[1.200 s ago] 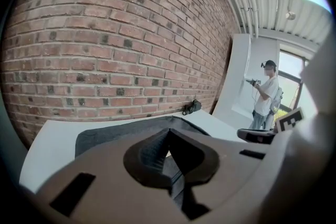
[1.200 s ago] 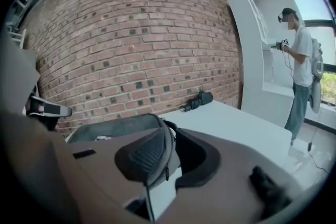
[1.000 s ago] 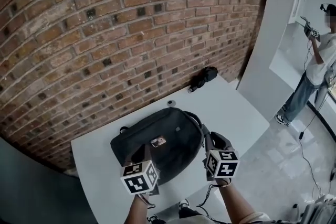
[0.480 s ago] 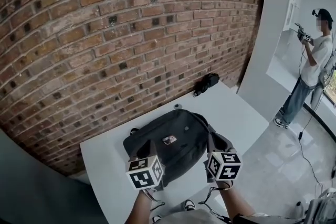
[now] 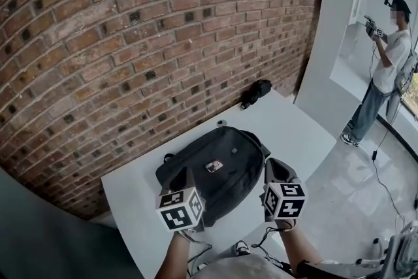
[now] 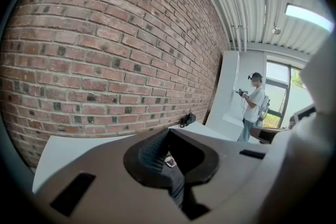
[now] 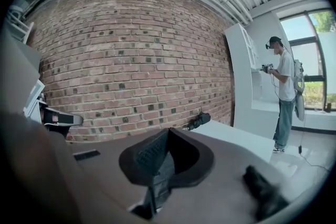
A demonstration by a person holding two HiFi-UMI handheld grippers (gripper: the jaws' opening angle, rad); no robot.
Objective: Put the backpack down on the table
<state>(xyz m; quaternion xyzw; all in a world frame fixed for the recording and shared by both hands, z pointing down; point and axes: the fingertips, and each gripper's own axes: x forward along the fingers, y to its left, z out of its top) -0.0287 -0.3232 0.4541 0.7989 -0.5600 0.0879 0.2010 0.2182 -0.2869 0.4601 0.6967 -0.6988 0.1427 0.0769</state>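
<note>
Both pairs of jaws are drawn together, on the left gripper (image 5: 185, 178) and the right gripper (image 5: 274, 168), with no strap visibly pinched. The dark grey fabric backpack (image 5: 219, 163) lies flat on the white table (image 5: 297, 134), so I'd call it set down; only backing off remains. It sits near the front edge, with bare tabletop to its right and the red brick wall (image 5: 130, 42) behind.

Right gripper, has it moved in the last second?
Yes. The right gripper has drawn slightly rightward, away from the backpack lying on the table.
</note>
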